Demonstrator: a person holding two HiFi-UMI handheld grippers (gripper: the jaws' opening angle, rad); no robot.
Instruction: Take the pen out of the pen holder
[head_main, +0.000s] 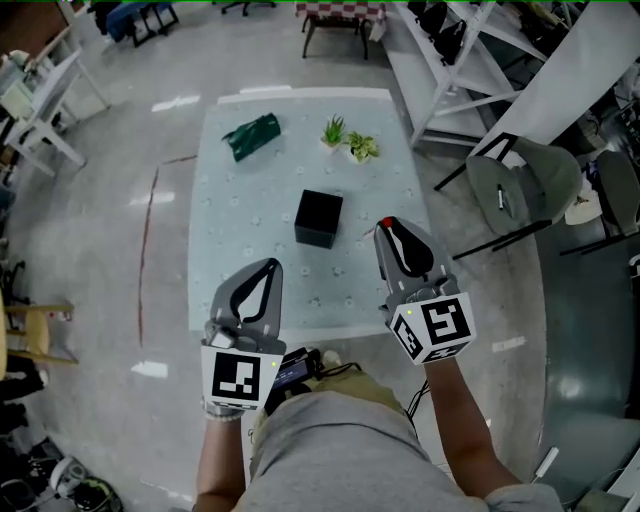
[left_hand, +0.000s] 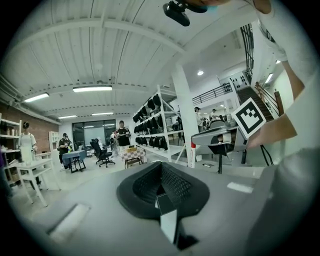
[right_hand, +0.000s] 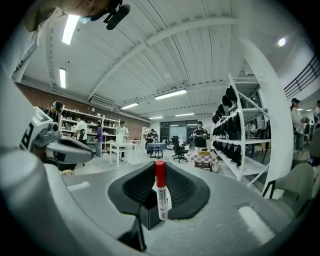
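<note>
Your right gripper (head_main: 392, 234) has its jaws closed on the pen (right_hand: 160, 192), a white barrel with a red cap, which stands upright between the pads with the cap poking above the jaw tips. In the head view the red cap (head_main: 388, 224) shows at the very tip of that gripper, raised above the pale bench (head_main: 235, 215) and just to the right of the black pen holder (head_main: 319, 218), a square open-topped box standing near the middle of the bench. Seen from the right gripper view, the holder (right_hand: 148, 215) sits low behind the pen's lower end; whether the pen's tip is level with the rim or above it cannot be told from there, but the head view shows the pen off to the holder's side, not over its opening. Your left gripper (head_main: 268, 270) hangs over the bench's near edge, to the left of the holder and apart from it, with its jaws (left_hand: 161, 175) brought fully together and nothing between them. Farther back on the bench lie a dark green object (head_main: 252, 136) at the left and two small potted plants (head_main: 348, 138) side by side near the middle. Beyond the bench the gripper views show a workshop hall with white shelving (right_hand: 250, 145) and people (left_hand: 122, 134) standing at a distance.
</note>
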